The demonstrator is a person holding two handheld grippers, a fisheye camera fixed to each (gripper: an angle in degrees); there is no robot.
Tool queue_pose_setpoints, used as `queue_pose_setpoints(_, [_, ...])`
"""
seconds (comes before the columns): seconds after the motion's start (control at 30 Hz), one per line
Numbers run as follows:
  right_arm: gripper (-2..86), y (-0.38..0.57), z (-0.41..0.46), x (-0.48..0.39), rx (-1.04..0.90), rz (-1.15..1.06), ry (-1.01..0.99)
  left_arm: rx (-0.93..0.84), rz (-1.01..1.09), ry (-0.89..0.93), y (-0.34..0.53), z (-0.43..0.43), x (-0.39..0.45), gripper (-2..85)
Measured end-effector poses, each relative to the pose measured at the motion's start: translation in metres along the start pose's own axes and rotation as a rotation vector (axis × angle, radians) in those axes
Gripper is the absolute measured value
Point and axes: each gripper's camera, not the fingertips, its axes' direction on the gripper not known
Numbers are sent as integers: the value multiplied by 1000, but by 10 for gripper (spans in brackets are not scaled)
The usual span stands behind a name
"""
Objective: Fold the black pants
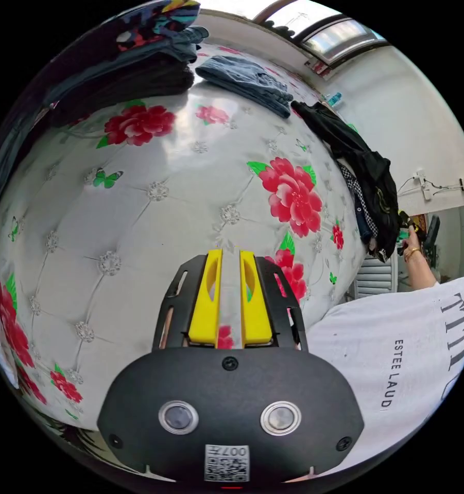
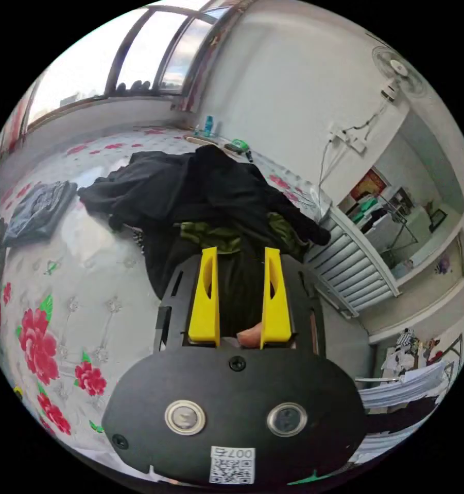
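Reaching: the right gripper (image 2: 239, 272) points into a heap of dark clothes (image 2: 201, 190) that lies at one edge of the bed (image 1: 154, 216); folding has not begun, in my judgement.
Right jaws: the yellow jaws stand apart, with black cloth seen between them; whether they already touch this cloth I cannot tell.
Left gripper (image 1: 230, 267): it hangs above the bare flowered bed cover, away from the heap; its jaws are close together with only a narrow gap, and nothing is between them.
Black pants: they are probably inside this dark heap, but the garments are tangled and I cannot say which piece is the pants. In the left gripper view the same heap (image 1: 365, 170) hangs over the bed edge, beside the person (image 1: 412, 339) in a white shirt.
Other clothes: a folded blue garment (image 1: 247, 80) lies near the far edge, and a stack of folded clothes (image 1: 139, 62) sits at a far corner.
Handling: the cloth looks soft, limp and light, so it will sag and drag the neighbours with it. It may catch on the green piece (image 2: 211, 234) under it.
Where to hold: best at the waistband or a hem, one gripper at each end, after pulling it free to the open middle of the bed.
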Motion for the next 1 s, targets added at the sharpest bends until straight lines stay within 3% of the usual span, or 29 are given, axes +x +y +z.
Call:
queue_pose_setpoints(0.17, [32, 19, 47, 62, -291, 46, -186, 40, 28, 7, 28, -31, 29, 61])
queue_pose_setpoints(0.23, [13, 28, 28, 56, -228, -14, -271, 63, 29, 5, 44, -46, 39, 61])
queue_pose_setpoints(0.3, [3, 48, -11, 30, -123, -155, -477, 104, 27, -2, 70, -67, 50, 62])
queue_pose_setpoints(0.43, [-1, 93, -58, -34, -104, -360, -810, 132, 2, 0, 111, -91, 57, 63])
queue_pose_setpoints(0.6, [-3, 174, -144, -157, -233, -732, -1411, 202, -57, 17, 173, -133, 60, 80])
queue_pose_setpoints(0.7, [-3, 221, -199, -215, -362, -933, -1654, 257, -82, -2, 207, -162, 62, 94])
queue_pose_setpoints(0.8, [-2, 261, -245, -245, -443, -1073, -1779, 333, -81, -28, 240, -194, 66, 119])
queue_pose_setpoints(0.9, [-1, 302, -283, -257, -452, -1283, -1775, 403, -85, -79, 266, -219, 75, 135])
queue_pose_setpoints(0.97, [1, 322, -297, -258, -430, -1383, -1753, 408, -97, -121, 274, -227, 80, 119])
queue_pose_setpoints(1.0, [4, 331, -304, -258, -409, -1435, -1739, 407, -135, -178, 278, -232, 81, 67])
